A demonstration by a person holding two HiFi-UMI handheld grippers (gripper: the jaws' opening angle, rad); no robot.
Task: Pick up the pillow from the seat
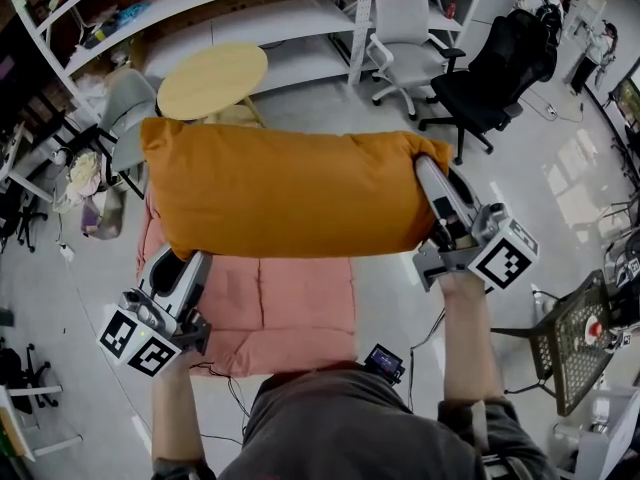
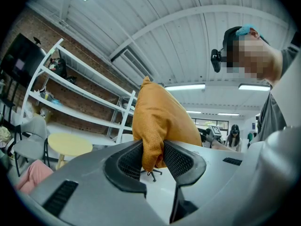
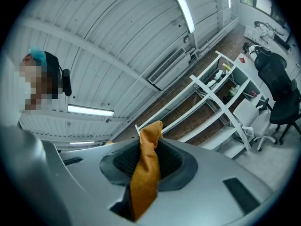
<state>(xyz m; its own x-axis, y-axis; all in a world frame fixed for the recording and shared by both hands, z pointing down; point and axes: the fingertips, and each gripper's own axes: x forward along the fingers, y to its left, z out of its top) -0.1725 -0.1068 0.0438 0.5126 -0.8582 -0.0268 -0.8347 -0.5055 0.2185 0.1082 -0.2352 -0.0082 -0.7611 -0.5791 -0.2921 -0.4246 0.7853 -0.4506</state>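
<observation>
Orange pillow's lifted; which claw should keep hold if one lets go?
Probably left: the left claw clamps a thick fold of the orange pillow; the right claw pinches only a thin corner.

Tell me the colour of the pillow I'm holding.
The pillow is plain mustard orange, with no pattern; the head view shows it best.
</observation>
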